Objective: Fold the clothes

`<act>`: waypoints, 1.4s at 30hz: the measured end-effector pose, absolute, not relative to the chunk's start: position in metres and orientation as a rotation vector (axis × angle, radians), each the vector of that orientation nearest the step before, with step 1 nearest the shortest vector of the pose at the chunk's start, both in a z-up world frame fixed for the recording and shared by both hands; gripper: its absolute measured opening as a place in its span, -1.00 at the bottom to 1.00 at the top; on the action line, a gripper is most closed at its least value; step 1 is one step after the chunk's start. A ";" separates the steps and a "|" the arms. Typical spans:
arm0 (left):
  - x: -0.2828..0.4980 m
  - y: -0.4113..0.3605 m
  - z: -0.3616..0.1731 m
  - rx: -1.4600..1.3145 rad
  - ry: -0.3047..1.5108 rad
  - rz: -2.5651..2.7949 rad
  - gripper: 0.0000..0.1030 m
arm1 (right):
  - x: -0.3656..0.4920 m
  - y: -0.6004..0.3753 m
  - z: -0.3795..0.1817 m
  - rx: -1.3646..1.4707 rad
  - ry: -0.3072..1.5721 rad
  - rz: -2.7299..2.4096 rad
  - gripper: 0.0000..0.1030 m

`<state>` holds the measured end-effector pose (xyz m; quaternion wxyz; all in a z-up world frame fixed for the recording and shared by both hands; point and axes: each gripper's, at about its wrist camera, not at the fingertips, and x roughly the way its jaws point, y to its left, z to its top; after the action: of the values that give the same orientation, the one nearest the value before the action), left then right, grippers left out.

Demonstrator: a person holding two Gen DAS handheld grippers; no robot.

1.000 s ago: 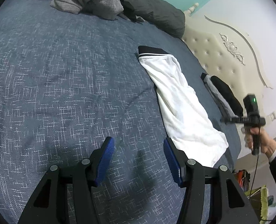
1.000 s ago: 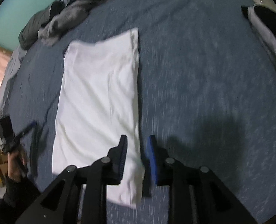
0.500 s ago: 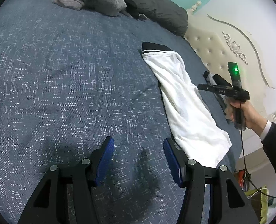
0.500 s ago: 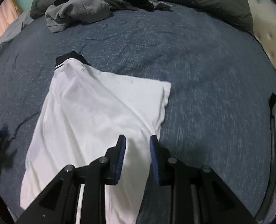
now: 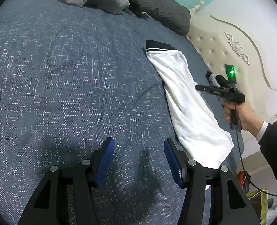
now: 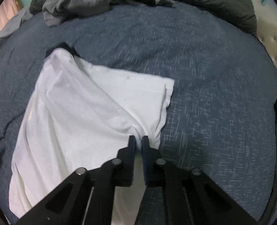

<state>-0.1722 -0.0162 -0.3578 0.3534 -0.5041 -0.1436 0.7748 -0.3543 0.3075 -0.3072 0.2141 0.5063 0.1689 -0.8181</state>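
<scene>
Pinching the white shirt (image 6: 78,116) at its near edge with our right gripper (image 6: 138,140), ready for a fold.
We lay the shirt flat on the blue bedspread (image 6: 213,86), dark collar at the far end, so an edge can be carried over; the right jaws are clamped together on a pucker of its cloth. Our left gripper (image 5: 138,155) hovers over bare bedspread beside the shirt, jaws apart and empty, presumably free to steady or take a second corner.
</scene>
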 end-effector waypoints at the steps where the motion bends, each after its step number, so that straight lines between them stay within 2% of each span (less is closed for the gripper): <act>1: -0.172 -0.017 -0.358 -1.304 -0.372 2.005 0.15 | -0.355 0.310 -0.302 1.384 0.451 -2.294 -0.93; 8: -0.170 -0.017 -0.359 -1.307 -0.369 2.004 0.15 | -0.371 0.312 -0.292 1.378 0.475 -2.369 -0.93; 20: -0.171 -0.025 -0.360 -1.316 -0.379 2.003 0.15 | -0.396 0.309 -0.327 1.506 0.503 -2.436 -0.93; 28: -0.169 -0.021 -0.358 -1.314 -0.373 1.995 0.15 | -0.394 0.313 -0.306 1.443 0.356 -2.382 -0.91; 31: -0.169 -0.019 -0.357 -1.312 -0.371 1.993 0.15 | -0.390 0.312 -0.287 1.399 0.314 -2.400 -0.80; 35: -0.168 -0.018 -0.355 -1.307 -0.370 1.993 0.15 | -0.385 0.300 -0.259 1.313 0.199 -2.396 -0.52; 36: -0.168 -0.018 -0.355 -1.308 -0.372 1.993 0.15 | -0.383 0.293 -0.253 1.286 0.179 -2.383 -0.51; 39: -0.169 -0.017 -0.356 -1.311 -0.374 1.991 0.15 | -0.373 0.257 -0.239 1.231 0.192 -2.284 -0.49; 42: -0.170 -0.017 -0.355 -1.310 -0.376 1.990 0.15 | -0.366 0.204 -0.241 1.223 0.318 -2.172 -0.44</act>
<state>-0.1696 -0.0174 -0.3554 0.3570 -0.5073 -0.1458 0.7706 -0.3658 0.2037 -0.2407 0.3092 0.4628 0.1204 -0.8220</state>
